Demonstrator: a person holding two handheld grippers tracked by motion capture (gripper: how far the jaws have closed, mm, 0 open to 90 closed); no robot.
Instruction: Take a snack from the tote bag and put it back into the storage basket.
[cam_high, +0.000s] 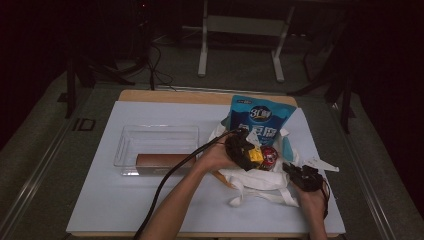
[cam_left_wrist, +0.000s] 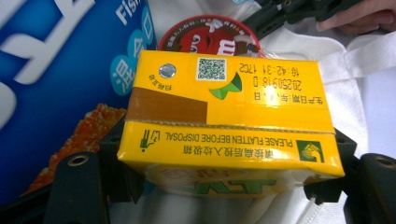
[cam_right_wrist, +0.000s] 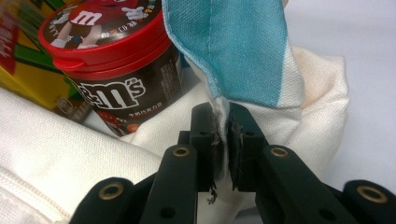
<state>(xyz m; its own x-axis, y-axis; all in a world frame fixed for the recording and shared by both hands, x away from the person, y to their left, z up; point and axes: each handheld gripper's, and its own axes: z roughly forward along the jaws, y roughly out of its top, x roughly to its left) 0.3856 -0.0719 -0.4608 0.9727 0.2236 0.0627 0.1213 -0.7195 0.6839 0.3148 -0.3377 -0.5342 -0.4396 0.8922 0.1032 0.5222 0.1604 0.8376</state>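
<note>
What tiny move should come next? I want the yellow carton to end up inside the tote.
Probably lower the yellow carton a little further into the tote bag beside the M&M's tub. The left gripper clamps it above the bag, while the right gripper pinches the bag's edge, holding it open.

Yellow carton (cam_left_wrist: 229, 121), red-lidded tub (cam_right_wrist: 112, 60), seemingly white-and-blue bag (cam_right_wrist: 261, 51).

The yellow drink carton (cam_left_wrist: 229, 116) hides most of the red candy tub (cam_left_wrist: 208, 38) behind it in the left gripper view, the blue snack bag (cam_left_wrist: 56, 70) runs off that view's left and top edges, and the carton's small print is unreadable in the high view
</note>
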